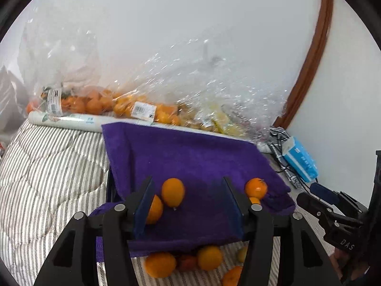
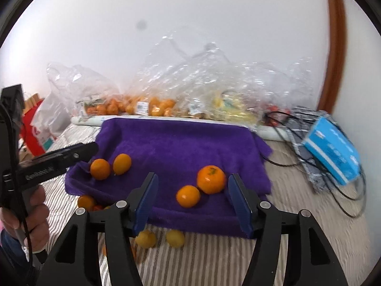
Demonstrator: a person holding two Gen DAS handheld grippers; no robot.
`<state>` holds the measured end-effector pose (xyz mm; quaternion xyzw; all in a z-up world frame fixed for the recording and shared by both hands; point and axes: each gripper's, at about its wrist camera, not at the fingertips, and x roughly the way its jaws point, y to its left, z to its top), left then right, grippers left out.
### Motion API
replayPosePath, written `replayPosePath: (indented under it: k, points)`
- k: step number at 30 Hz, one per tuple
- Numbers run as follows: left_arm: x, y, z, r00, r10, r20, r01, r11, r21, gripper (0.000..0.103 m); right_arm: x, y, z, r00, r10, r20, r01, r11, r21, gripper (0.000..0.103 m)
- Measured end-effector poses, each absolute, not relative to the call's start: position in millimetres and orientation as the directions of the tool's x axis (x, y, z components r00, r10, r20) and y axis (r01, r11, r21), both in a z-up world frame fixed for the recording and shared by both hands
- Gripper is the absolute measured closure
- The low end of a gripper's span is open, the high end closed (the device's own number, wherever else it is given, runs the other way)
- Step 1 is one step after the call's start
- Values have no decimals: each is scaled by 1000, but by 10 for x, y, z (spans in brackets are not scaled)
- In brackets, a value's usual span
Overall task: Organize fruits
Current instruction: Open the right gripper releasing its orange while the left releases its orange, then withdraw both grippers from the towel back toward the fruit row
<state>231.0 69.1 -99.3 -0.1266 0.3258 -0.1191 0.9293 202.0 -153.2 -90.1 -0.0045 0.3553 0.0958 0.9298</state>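
Observation:
A purple towel [image 1: 185, 157] [image 2: 181, 143] covers a raised stand on a striped bed. In the left wrist view my left gripper [image 1: 188, 186] is open and empty, with an oval orange fruit [image 1: 173, 191] between its fingers and another [image 1: 154, 209] by the left finger. A tangerine [image 1: 256, 187] sits at the towel's right edge. In the right wrist view my right gripper [image 2: 193, 181] is open and empty, with a large tangerine [image 2: 211, 179] and a smaller one [image 2: 188, 196] between its fingers. Two more oranges [image 2: 100, 168] lie at the towel's left.
Loose oranges [image 1: 160, 264] and yellow fruits [image 2: 175, 238] lie on the striped quilt [image 1: 47, 171] below the towel. Clear plastic bags of fruit [image 2: 152, 104] line the wall behind. A blue tissue pack [image 2: 332, 152] and cables lie to the right.

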Motion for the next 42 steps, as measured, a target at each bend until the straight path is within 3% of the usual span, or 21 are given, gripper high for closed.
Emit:
replayPosePath:
  k: [3,7,12,20,27,31,42]
  points:
    - [2272,667,-918,744,-322,-585,151,935,-321,48,1910,-1548,-791,709,172,-684,-179,982,61,30]
    - [2123,662,-828,742,-330,-583,148,929,-339,48,1741,-1557,-630,735,92,-672,-124,992,0,27]
    - [1889,669,-758,741,-294,-603,130,945,-301,48,1566,-1655,-509,741,106,-663,-95,994,53,16]
    - [1517,766,-702,768,-197,-609,70,972,-225,48,1242,-1788,-453,779,156,-608,-108,988,115,15]
    - [1339,859,-771,773,-143,-618,29,981,-191,48,1122,-1790,-608,745,200,-636,-153,980,129,13]
    - [1308,974,-922,752,-134,-646,15,982,-186,48,1129,-1750,-795,731,193,-655,-156,981,114,14]
    - [1448,1050,-1248,705,-136,-696,28,986,-164,48,1415,-1615,-1304,655,225,-722,-183,974,137,40]
